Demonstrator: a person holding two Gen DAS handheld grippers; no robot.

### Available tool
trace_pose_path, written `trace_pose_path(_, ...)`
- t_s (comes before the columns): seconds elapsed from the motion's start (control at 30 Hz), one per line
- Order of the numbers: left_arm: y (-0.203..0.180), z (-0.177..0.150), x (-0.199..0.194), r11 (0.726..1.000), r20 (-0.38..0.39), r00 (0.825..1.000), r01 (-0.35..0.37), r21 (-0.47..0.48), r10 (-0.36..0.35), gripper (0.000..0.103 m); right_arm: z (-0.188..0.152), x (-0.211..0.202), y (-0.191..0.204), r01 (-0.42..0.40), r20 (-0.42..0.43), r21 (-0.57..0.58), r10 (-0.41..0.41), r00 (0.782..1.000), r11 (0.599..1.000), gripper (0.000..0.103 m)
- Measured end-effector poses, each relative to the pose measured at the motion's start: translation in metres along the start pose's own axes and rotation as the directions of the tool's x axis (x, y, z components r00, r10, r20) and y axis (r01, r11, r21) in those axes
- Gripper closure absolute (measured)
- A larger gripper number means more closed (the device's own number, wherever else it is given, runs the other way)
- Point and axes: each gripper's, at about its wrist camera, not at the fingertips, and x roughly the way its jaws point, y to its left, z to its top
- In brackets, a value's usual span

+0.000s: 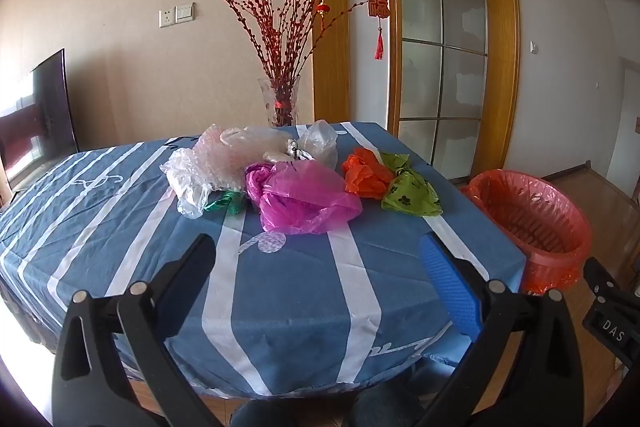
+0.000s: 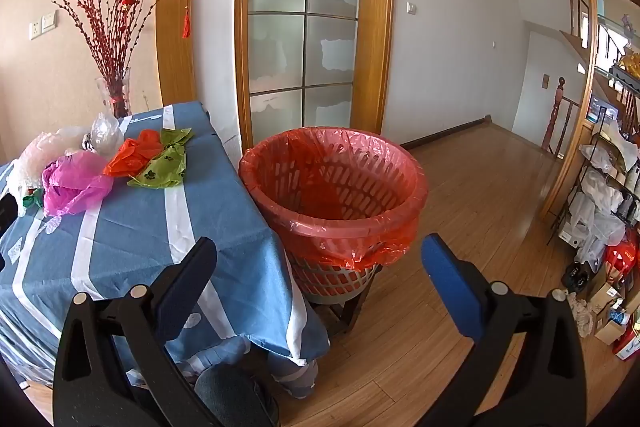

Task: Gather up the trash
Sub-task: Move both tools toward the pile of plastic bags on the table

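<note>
Crumpled plastic bags lie on the blue striped tablecloth (image 1: 280, 291): a pink bag (image 1: 304, 199), an orange bag (image 1: 366, 175), a green bag with black prints (image 1: 408, 193), clear bubble wrap (image 1: 200, 167) and clear bags (image 1: 320, 143). A small green foil scrap (image 1: 224, 203) lies by the pink bag. My left gripper (image 1: 316, 247) is open and empty, above the table's near half, short of the bags. My right gripper (image 2: 318, 251) is open and empty, in front of a basket bin lined with a red bag (image 2: 336, 183) that stands beside the table. The bin also shows in the left wrist view (image 1: 532, 219).
A glass vase with red branches (image 1: 280, 103) stands at the table's far edge. A dark screen (image 1: 44, 115) is at the left. A frosted glass door (image 2: 304, 27) is behind the bin. Shelves with clutter (image 2: 604, 187) line the right wall. The floor is wood (image 2: 480, 187).
</note>
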Motion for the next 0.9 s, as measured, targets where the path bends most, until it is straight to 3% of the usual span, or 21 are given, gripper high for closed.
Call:
trace_pose_path(0.33, 0.004, -0.004, 0.008, 1.000, -0.020, 1.000, -0.015, -0.027, 0.014, 0.004, 0.006, 0.006, 0.004, -0.021, 0.009, -0.004, 0.021, 1.000, 1.000, 0.002)
trace_pose_path(0.43, 0.019, -0.001, 0.017, 0.997, -0.042, 0.999, -0.013, -0.071, 0.010, 0.004, 0.013, 0.013, 0.011, -0.071, 0.009, -0.002, 0.071, 0.997, 0.997, 0.002)
trace_pose_path(0.57, 0.046, 0.007, 0.032, 0.991, -0.057, 0.997, -0.066, -0.113, 0.059, 0.004, 0.030, 0.027, 0.032, -0.138, -0.001, -0.004, 0.138, 0.990, 0.990, 0.002)
trace_pose_path(0.67, 0.070, 0.014, 0.041, 0.984, -0.063, 0.994, -0.102, -0.146, 0.093, 0.004, 0.047, 0.048, 0.054, -0.225, -0.037, -0.001, 0.225, 0.974, 0.974, 0.002)
trace_pose_path(0.9, 0.128, 0.024, 0.060, 0.960, -0.071, 0.982, -0.184, -0.209, 0.173, 0.004, 0.071, 0.097, 0.117, -0.316, -0.102, -0.070, 0.308, 0.946, 0.946, 0.026)
